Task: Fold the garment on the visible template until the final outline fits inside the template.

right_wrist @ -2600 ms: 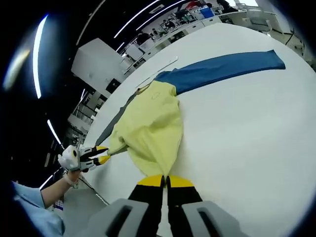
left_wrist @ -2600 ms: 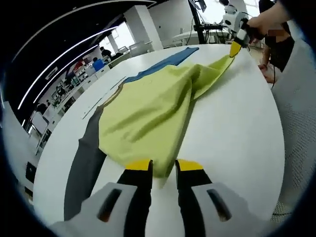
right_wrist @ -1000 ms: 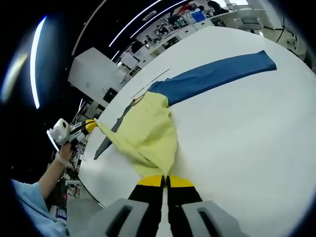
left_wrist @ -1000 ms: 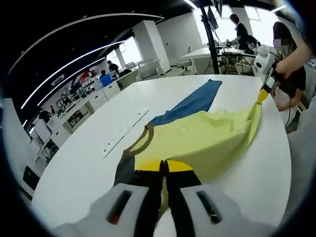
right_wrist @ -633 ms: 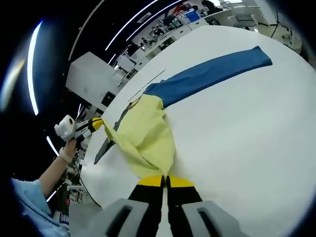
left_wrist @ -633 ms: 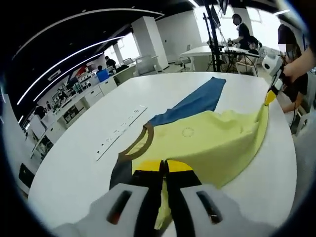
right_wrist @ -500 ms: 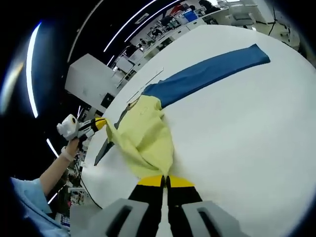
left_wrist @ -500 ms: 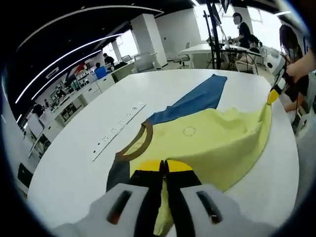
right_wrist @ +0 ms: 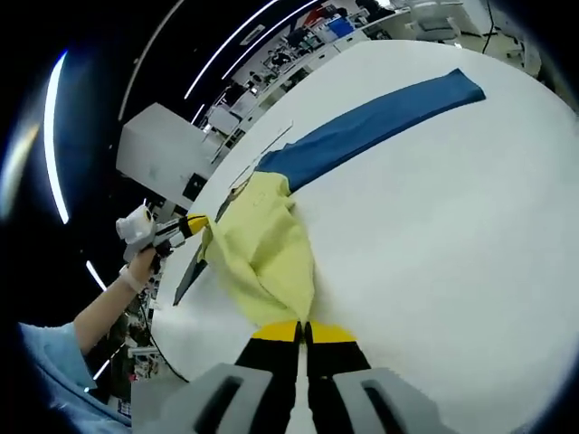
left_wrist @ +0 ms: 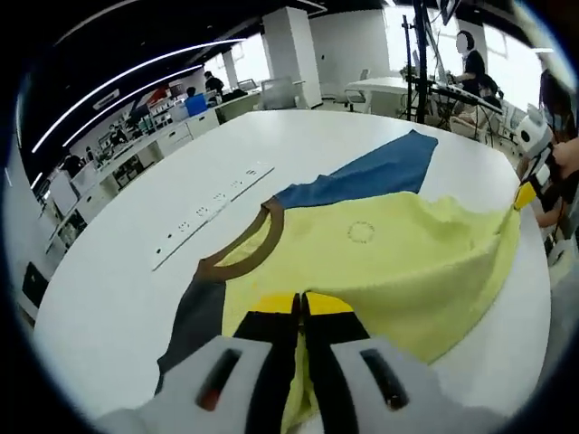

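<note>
A yellow shirt (left_wrist: 380, 262) with a brown collar (left_wrist: 242, 260), a grey sleeve (left_wrist: 194, 321) and a blue sleeve (left_wrist: 371, 176) lies spread on the white round table (left_wrist: 109, 289). My left gripper (left_wrist: 301, 306) is shut on the shirt's near yellow edge. The right gripper (left_wrist: 524, 194) pinches the far corner at the right, pulling the cloth taut. In the right gripper view my right gripper (right_wrist: 302, 333) is shut on the yellow shirt (right_wrist: 262, 258), which runs up to the left gripper (right_wrist: 190, 224) in a hand. The blue sleeve (right_wrist: 371, 117) stretches away across the table.
A long white strip (left_wrist: 210, 215) with dots lies on the table beyond the collar, also seen as the strip (right_wrist: 270, 145) in the right gripper view. The table edge (right_wrist: 172, 348) is near my right gripper. Desks and people (left_wrist: 472, 68) stand behind.
My left gripper, open 2.6 s ago, has shut on the yellow edge. Both grippers have drawn the shirt out wider, so its front now lies flatter and the collar shows.
</note>
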